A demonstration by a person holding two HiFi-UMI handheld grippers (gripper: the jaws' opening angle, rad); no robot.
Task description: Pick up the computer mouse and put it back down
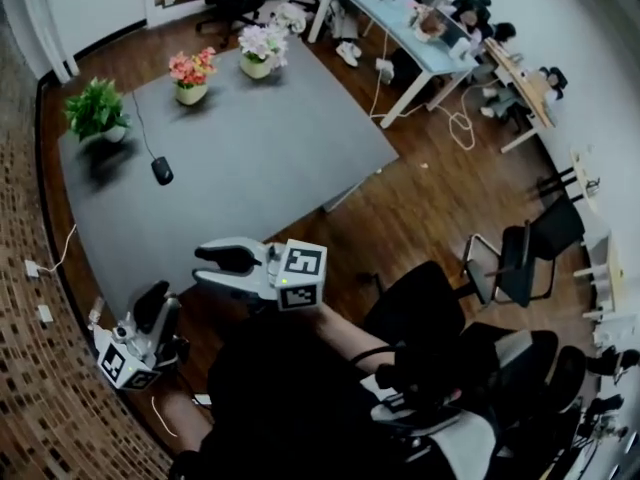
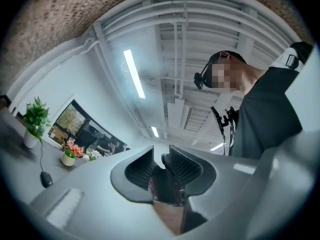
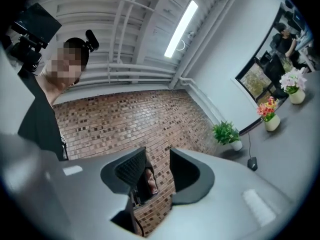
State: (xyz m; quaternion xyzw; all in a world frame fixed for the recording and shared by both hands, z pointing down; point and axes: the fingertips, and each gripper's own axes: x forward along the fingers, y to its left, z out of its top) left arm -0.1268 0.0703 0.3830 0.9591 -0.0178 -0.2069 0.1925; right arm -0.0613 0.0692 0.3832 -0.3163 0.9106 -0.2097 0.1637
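Grey table (image 1: 280,148), with the black computer mouse (image 1: 162,170) lying flat on its left part, between 9 and 10 o'clock from head-view centre. Nothing touches it. Its cable (image 1: 143,128) leaves toward 11 o'clock and reaches the far edge between the green plant (image 1: 97,111) and the pink-orange flowers (image 1: 192,76). The white-pink flowers (image 1: 262,46) are further along that edge, between 11 and 12. All three pots stand upright, well apart from the mouse.

Right gripper (image 1: 200,266) is between 8 and 9 o'clock, showing over the table's near edge with its jaws pointing toward 9. The mouse is at 11 o'clock from it, well apart. In the right gripper view the jaws stand a narrow gap apart, with only brick wall (image 3: 125,119) behind that gap. The mouse is small there, at 4 o'clock on the tabletop.

Left gripper (image 1: 160,304) is at 8 o'clock, just off the table's near-left corner, its marker cube (image 1: 125,365) toward the person. In the left gripper view the jaws are drawn together as far as they go, leaving only a slit with nothing gripped. They are tilted up toward the ceiling. The mouse is at 8 o'clock in that view, with the green plant above it at 9.

Neither gripper is near the mouse. A black office chair (image 1: 420,303) is at 4 o'clock on the wood floor (image 1: 420,208).
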